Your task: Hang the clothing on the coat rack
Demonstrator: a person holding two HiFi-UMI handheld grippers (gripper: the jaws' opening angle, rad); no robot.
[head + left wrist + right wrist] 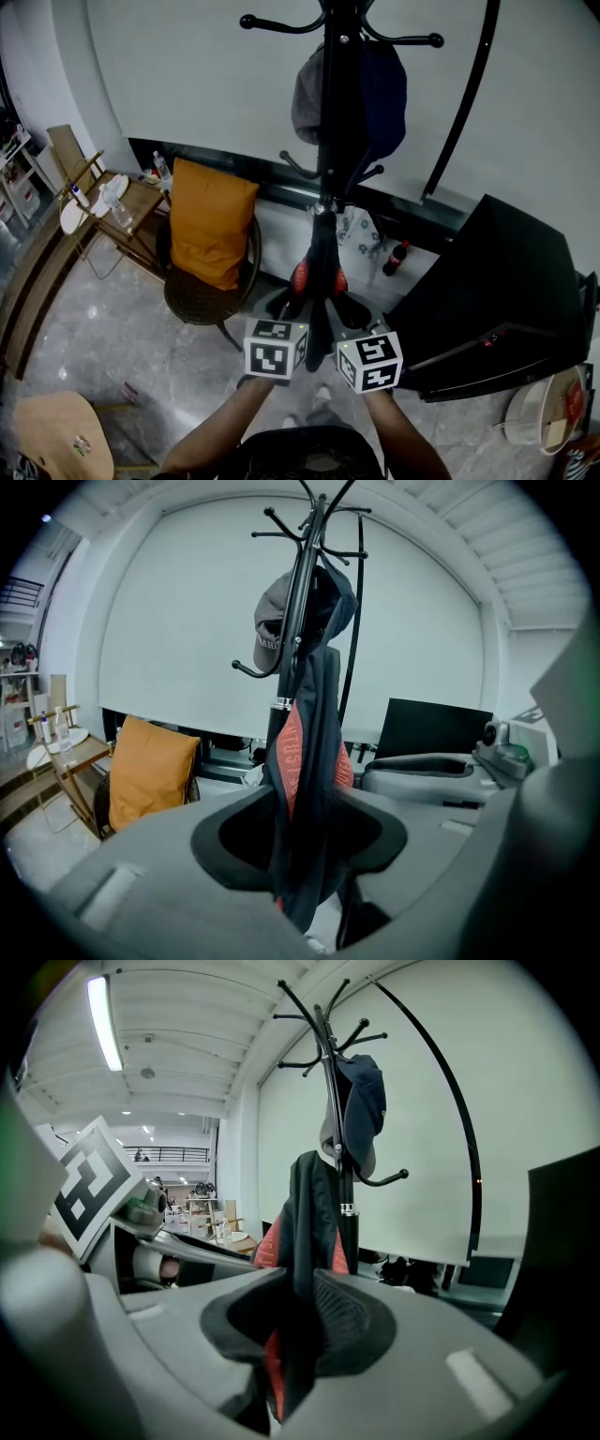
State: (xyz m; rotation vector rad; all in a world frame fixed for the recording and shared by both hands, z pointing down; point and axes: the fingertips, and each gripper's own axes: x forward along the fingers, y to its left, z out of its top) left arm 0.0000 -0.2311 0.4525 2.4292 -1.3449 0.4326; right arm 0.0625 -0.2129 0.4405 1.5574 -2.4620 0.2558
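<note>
A dark garment with red-orange panels (321,253) hangs down along the pole of the black coat rack (330,112), from about its lower hooks. A grey cap (305,98) and a navy cap (386,89) hang higher up. My left gripper (292,309) and right gripper (349,317) stand side by side at the garment's lower end. In the left gripper view the garment (314,724) drops between the open jaws of the left gripper (305,841). In the right gripper view the garment (305,1213) likewise hangs between the jaws of the right gripper (298,1321), which look open.
A wicker chair with an orange cushion (211,225) stands left of the rack. A large black case (497,300) sits at the right. A curved black pole (464,122) rises behind it. A bottle (396,258) stands by the rack's base, and a wooden side table (131,211) is at the far left.
</note>
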